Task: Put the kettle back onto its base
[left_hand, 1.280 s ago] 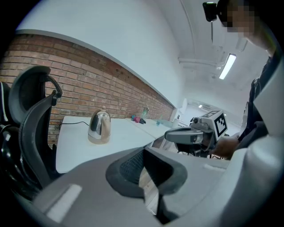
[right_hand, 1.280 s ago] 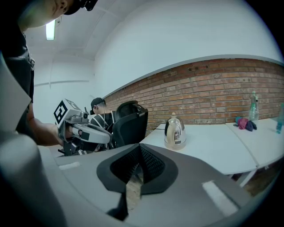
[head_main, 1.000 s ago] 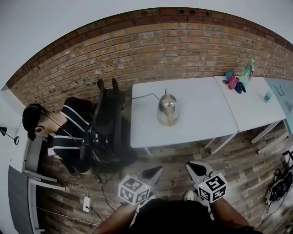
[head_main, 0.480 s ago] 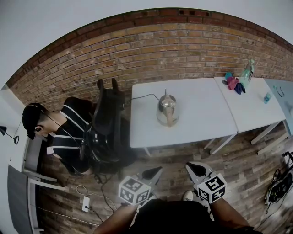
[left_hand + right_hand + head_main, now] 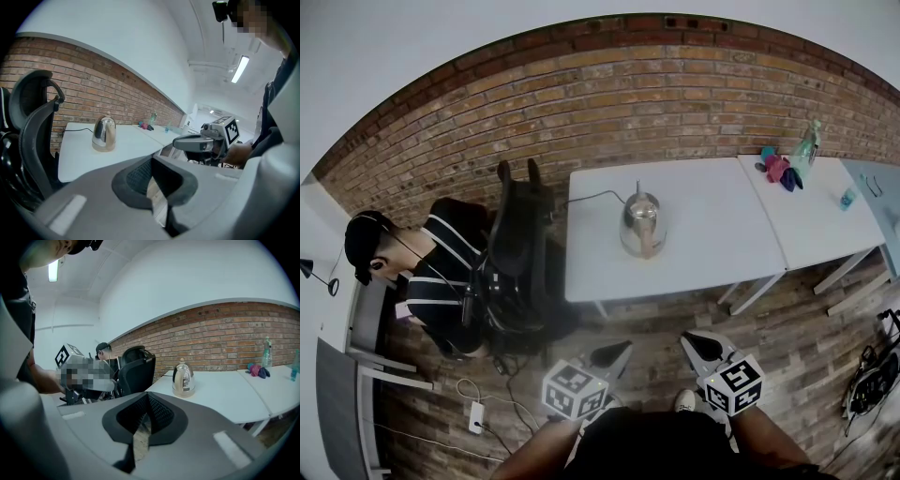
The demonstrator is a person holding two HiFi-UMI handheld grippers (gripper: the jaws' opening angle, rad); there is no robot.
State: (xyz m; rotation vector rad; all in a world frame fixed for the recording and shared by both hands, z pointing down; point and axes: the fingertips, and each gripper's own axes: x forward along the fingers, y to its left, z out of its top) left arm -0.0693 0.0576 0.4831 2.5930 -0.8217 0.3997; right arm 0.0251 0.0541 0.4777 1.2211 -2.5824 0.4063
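A shiny steel kettle (image 5: 642,225) stands upright near the middle of the white table (image 5: 712,253), handle toward me, on a round base (image 5: 103,147). A black cord (image 5: 591,198) runs from it toward the table's left edge. The kettle also shows in the left gripper view (image 5: 104,134) and the right gripper view (image 5: 183,377). Both grippers hang low in front of me, well short of the table and above the wooden floor. My left gripper (image 5: 622,348) is shut with nothing in it, and so is my right gripper (image 5: 691,340). The jaws of each meet in its own view.
A black office chair (image 5: 520,234) stands at the table's left end, with a seated person in a striped shirt (image 5: 441,272) beside it. A second white table (image 5: 825,220) at the right carries a bottle (image 5: 807,145) and a pink cloth (image 5: 778,169). A power strip (image 5: 476,417) lies on the floor.
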